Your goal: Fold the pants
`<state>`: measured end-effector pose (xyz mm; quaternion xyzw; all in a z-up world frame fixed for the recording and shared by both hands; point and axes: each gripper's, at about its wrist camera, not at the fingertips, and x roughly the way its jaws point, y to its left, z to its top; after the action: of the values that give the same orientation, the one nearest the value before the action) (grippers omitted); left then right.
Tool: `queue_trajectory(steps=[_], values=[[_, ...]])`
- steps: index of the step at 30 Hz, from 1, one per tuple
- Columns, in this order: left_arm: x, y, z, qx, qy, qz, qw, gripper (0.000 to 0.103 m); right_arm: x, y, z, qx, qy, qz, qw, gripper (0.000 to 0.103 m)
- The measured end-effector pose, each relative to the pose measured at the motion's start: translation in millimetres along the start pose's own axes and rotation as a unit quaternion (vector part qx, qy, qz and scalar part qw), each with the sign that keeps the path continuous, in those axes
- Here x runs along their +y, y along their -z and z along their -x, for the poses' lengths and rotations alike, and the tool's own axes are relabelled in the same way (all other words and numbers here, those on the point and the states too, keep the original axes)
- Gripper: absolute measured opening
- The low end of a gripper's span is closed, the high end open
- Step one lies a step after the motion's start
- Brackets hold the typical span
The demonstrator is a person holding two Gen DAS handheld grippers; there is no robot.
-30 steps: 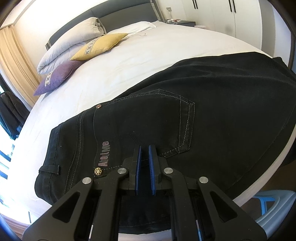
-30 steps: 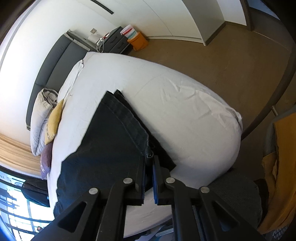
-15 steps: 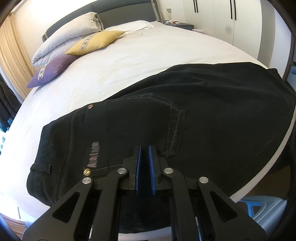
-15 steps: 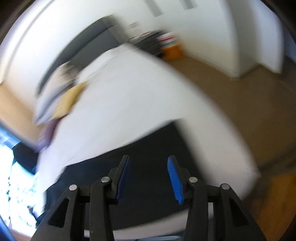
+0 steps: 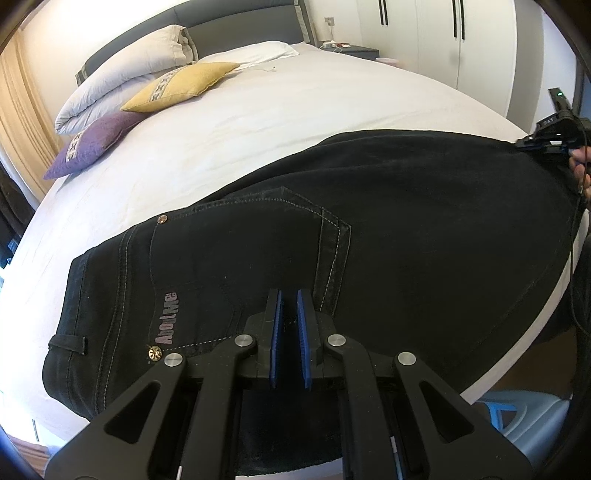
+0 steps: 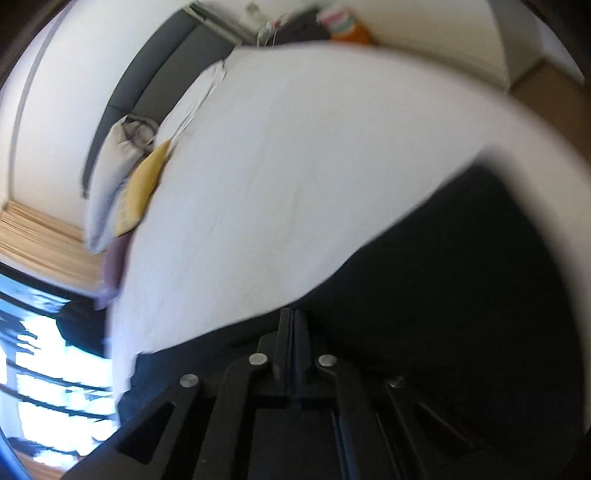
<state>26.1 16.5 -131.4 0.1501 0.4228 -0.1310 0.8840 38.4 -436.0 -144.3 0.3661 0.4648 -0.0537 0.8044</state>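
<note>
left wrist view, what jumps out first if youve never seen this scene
The black pants dominate, spread flat across the near edge of the white bed, back pocket and waistband toward the left. The left gripper sits low over the pocket, jaws nearly closed. Behind, a yellow cushion and a purple cushion lean against the pillows by the headboard.

So it's a big bed [image 5: 295,110] with a plain white sheet and a grey headboard [image 5: 236,18]. Black jeans [image 5: 406,229] are spread flat across the near edge, back pocket facing up. Up by the headboard there's a folded white duvet [image 5: 118,85], a white pillow [image 5: 255,51], a yellow cushion [image 5: 181,86] and a purple cushion [image 5: 96,144] just beside it.
</note>
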Motion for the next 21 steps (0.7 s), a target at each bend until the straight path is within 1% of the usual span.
queue_trajectory(steps=[1,3,5,6,7,8,9,10,11,12,13,14,15,16,17,18,19,20,21], values=[[0,-1,0,-0.001,0.001,0.003,1.0000,0.008,-1,-2,8,-0.016,0.014,0.005,1.000,0.006],[0,-2,2,-0.004,0.005,0.008,0.9999,0.008,-7,-5,27,-0.035,0.015,-0.011,0.999,0.023],[0,-5,8,-0.017,0.010,0.012,0.9997,0.008,-4,-4,42,-0.033,-0.005,-0.006,0.999,0.024],[0,-7,12,-0.027,0.010,0.015,0.9995,0.008,6,6,54,-0.028,-0.037,0.013,0.999,0.033],[1,-7,14,-0.036,0.010,0.018,0.9992,0.008,14,15,59,-0.021,-0.065,0.018,0.998,0.038],[1,-8,14,-0.040,0.010,0.021,0.9990,0.008,19,26,61,-0.010,-0.096,0.022,0.995,0.048],[1,-9,11,-0.036,0.011,0.025,0.9990,0.008,31,46,60,0.015,-0.142,0.035,0.989,0.050],[0,-8,3,-0.022,0.013,0.026,0.9993,0.008,36,56,56,0.031,-0.153,0.047,0.987,0.050],[0,-6,-3,-0.012,0.014,0.024,0.9995,0.008,37,64,50,0.043,-0.147,0.057,0.987,0.050],[2,-1,-10,-0.001,0.020,0.025,0.9995,0.008,29,69,39,0.050,-0.109,0.053,0.991,0.050],[3,2,-8,-0.005,0.026,0.029,0.9992,0.008,16,70,34,0.053,-0.087,0.038,0.994,0.049],[7,5,-2,-0.008,0.033,0.032,0.9989,0.008,-13,68,28,0.051,-0.073,-0.004,0.996,0.019],[10,8,3,-0.005,0.027,0.029,0.9992,0.008,-31,66,29,0.051,-0.066,-0.032,0.996,0.000],[14,12,7,-0.001,0.011,0.027,0.9996,0.008,-40,63,34,0.047,-0.047,-0.041,0.997,0.000],[21,17,13,-0.002,-0.003,0.031,0.9995,0.008,-44,58,44,0.033,-0.028,-0.033,0.999,0.000],[30,22,20,-0.004,-0.011,0.046,0.9989,0.008,-41,55,54,0.024,0.003,-0.013,1.000,0.005],[37,23,25,-0.008,-0.011,0.058,0.9982,0.008,-35,52,61,0.018,0.024,0.001,1.000,0.010],[45,22,30,-0.016,-0.010,0.071,0.9973,0.008,-28,50,65,0.014,0.035,0.011,0.999,0.030],[54,17,34,-0.025,-0.016,0.081,0.9963,0.008,-10,47,66,0.012,0.018,0.021,1.000,0.047]])
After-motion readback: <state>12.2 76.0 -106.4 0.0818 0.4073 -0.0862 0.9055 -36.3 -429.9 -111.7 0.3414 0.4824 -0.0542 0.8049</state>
